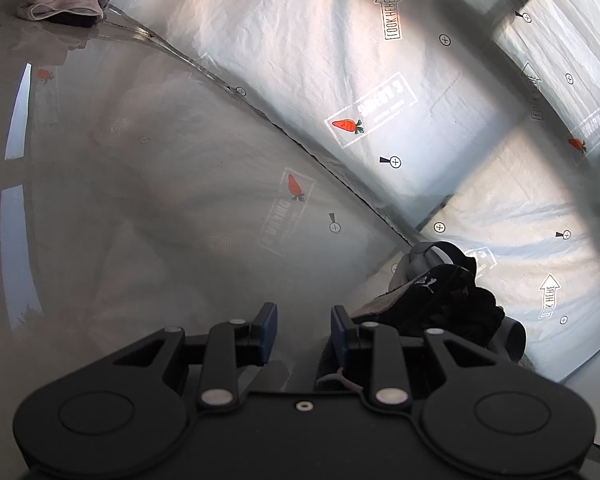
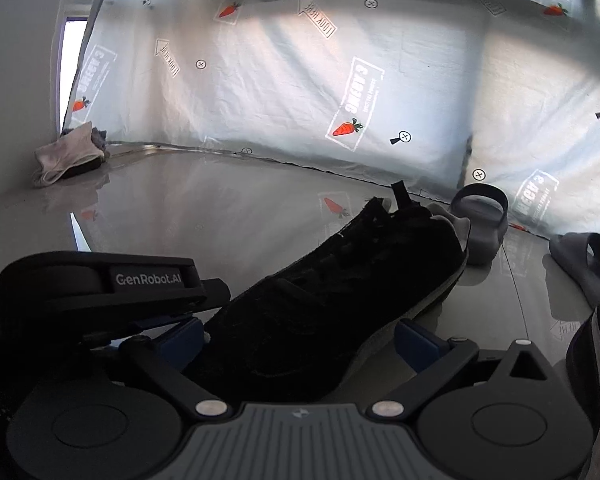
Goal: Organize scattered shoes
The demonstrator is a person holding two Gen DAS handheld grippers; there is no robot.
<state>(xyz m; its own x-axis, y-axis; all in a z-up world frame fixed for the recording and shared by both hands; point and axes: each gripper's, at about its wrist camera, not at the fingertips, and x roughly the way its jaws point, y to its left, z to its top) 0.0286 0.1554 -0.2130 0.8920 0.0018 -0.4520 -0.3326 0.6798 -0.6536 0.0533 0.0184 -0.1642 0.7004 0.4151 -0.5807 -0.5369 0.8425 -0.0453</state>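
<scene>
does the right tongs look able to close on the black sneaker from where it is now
Probably yes. The right tongs stand wide open, and the black sneaker already lies between its blue pads on the glossy floor. Nothing sits between the pads and the shoe; the left tongs sit beside it.

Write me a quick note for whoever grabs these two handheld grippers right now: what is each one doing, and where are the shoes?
Left gripper: jaws narrowly apart, black sneaker against its right finger; I cannot tell if it grips.
Right gripper: wide open, straddling the sneaker, pads not pressing on it.
Shoes: the sneaker is tilted, sole edge showing. Two grey slides lie near the wall, apart. Another dark shoe is at the right edge. A cloth pile sits in the corner.
Done: no pair looks lined up yet.
Left: probably close on the sneaker, place it, then pair the rest.
</scene>
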